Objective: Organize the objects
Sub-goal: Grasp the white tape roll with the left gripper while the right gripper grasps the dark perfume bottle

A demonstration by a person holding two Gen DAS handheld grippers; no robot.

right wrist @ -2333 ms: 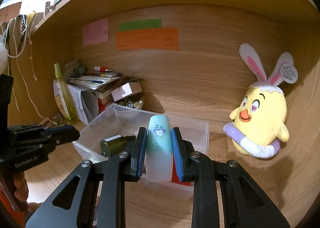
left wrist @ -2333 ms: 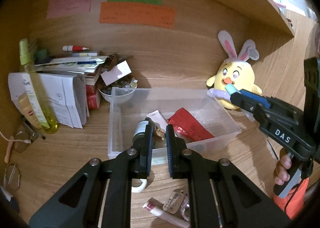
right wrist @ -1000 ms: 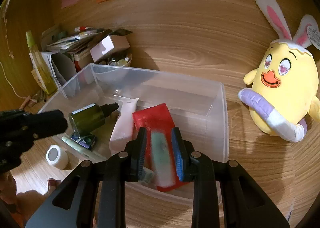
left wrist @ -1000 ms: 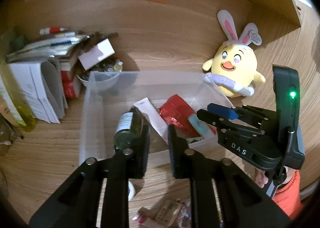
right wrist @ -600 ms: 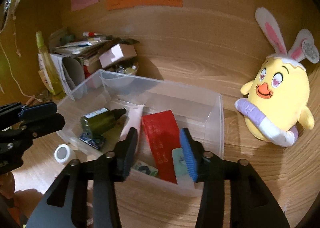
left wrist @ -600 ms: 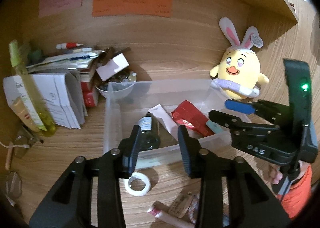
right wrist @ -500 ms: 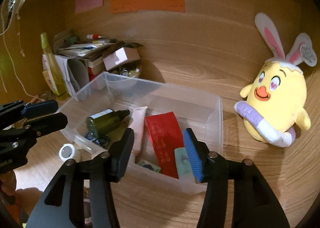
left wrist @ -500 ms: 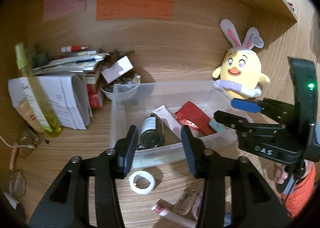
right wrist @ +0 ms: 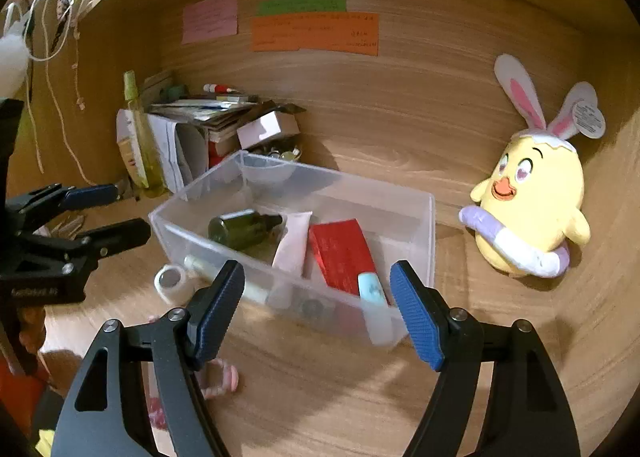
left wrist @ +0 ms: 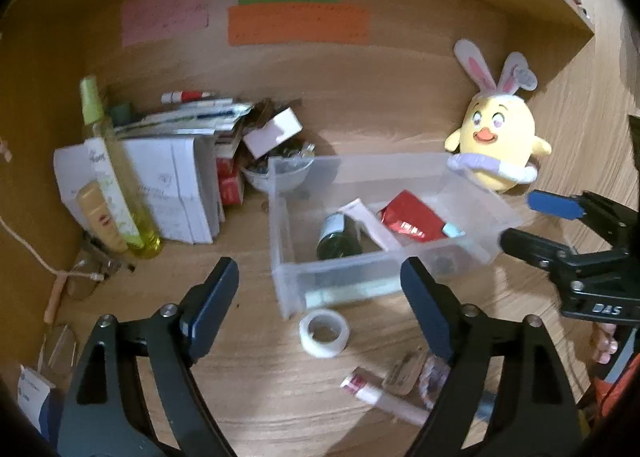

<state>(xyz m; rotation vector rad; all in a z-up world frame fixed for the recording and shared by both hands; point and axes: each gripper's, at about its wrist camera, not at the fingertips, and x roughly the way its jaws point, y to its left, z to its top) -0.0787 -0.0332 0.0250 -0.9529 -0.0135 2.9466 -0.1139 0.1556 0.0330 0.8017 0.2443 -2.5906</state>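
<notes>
A clear plastic bin (left wrist: 280, 233) (right wrist: 430, 241) sits on the wooden desk. In it lie a dark green bottle (left wrist: 338, 235) (right wrist: 240, 227), a white tube (left wrist: 370, 223) (right wrist: 292, 243), a red packet (left wrist: 412, 217) (right wrist: 340, 255) and a pale blue bottle (right wrist: 372, 303) (left wrist: 452, 229). My left gripper (left wrist: 318, 285) is open and empty in front of the bin, above a white tape roll (left wrist: 324, 333) (right wrist: 172, 281). My right gripper (right wrist: 316, 297) is open and empty at the bin's near edge. Each gripper shows in the other's view.
A yellow bunny plush (left wrist: 496, 153) (right wrist: 532, 209) stands right of the bin. Papers, books and a green spray bottle (left wrist: 114, 177) (right wrist: 140, 137) are stacked at the left. A small tube and tags (left wrist: 384, 389) lie on the desk in front of the bin.
The right gripper put the pale blue bottle in the bin and the left released the green bottle there. Both opened wide and pulled back from the bin.
</notes>
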